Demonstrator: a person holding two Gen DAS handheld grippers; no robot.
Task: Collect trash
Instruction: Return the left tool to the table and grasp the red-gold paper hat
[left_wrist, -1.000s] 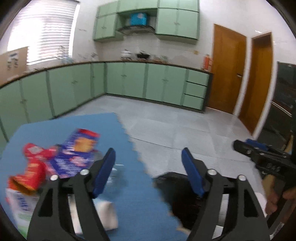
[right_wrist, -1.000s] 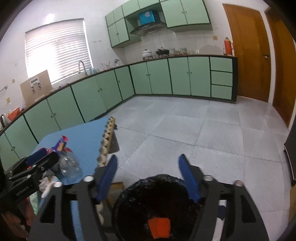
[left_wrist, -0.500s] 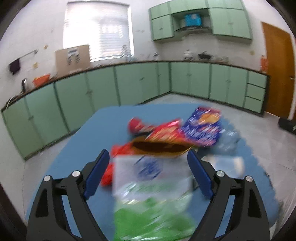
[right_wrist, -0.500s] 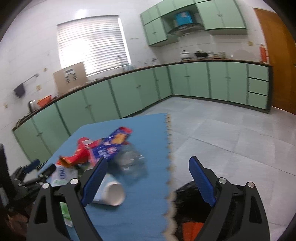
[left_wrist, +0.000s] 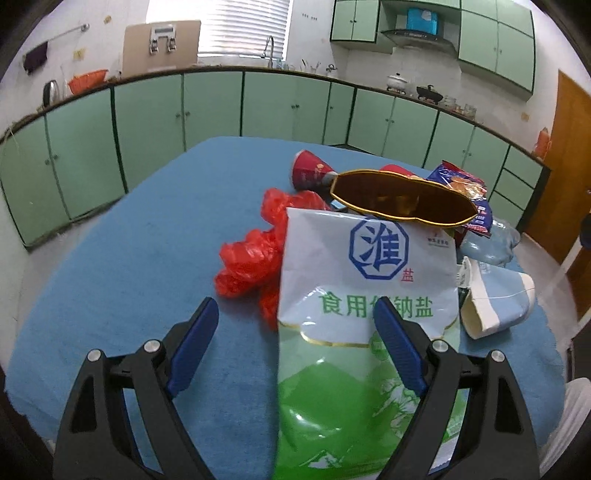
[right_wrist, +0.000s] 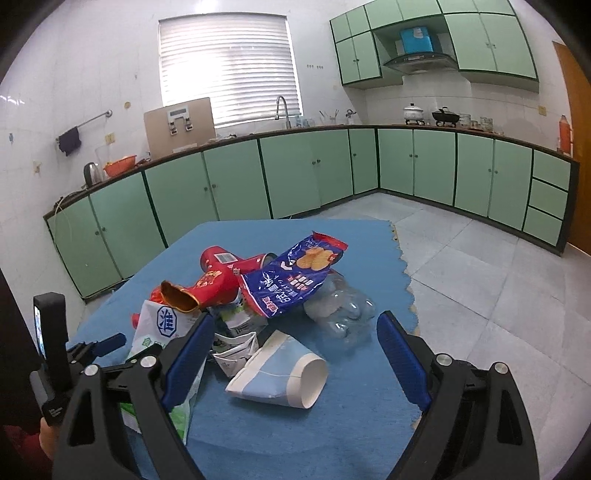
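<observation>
A trash pile lies on the blue mat (left_wrist: 147, 240). My left gripper (left_wrist: 293, 314) hangs open just above the near end of a white and green salt bag (left_wrist: 365, 280), its pads apart from it. Behind the bag are a crumpled red plastic bag (left_wrist: 255, 258), a gaping red and gold pouch (left_wrist: 402, 199) and a red tube (left_wrist: 308, 170). My right gripper (right_wrist: 295, 319) is open and holds nothing. It is over a tipped white and blue paper cup (right_wrist: 280, 376). Beyond it lie a crushed clear bottle (right_wrist: 340, 314) and a blue cracker wrapper (right_wrist: 291, 277).
The mat's jagged right edge (right_wrist: 406, 280) drops to a grey tiled floor (right_wrist: 480, 277). Green cabinets (right_wrist: 295, 173) line the far walls. A hand grips the left tool's black handle (right_wrist: 51, 369) at the left edge of the right wrist view.
Both views swung left, away from the black bin on the floor and onto the trash pile on the mat. The left gripper came in low over the salt bag. Both stay open.
</observation>
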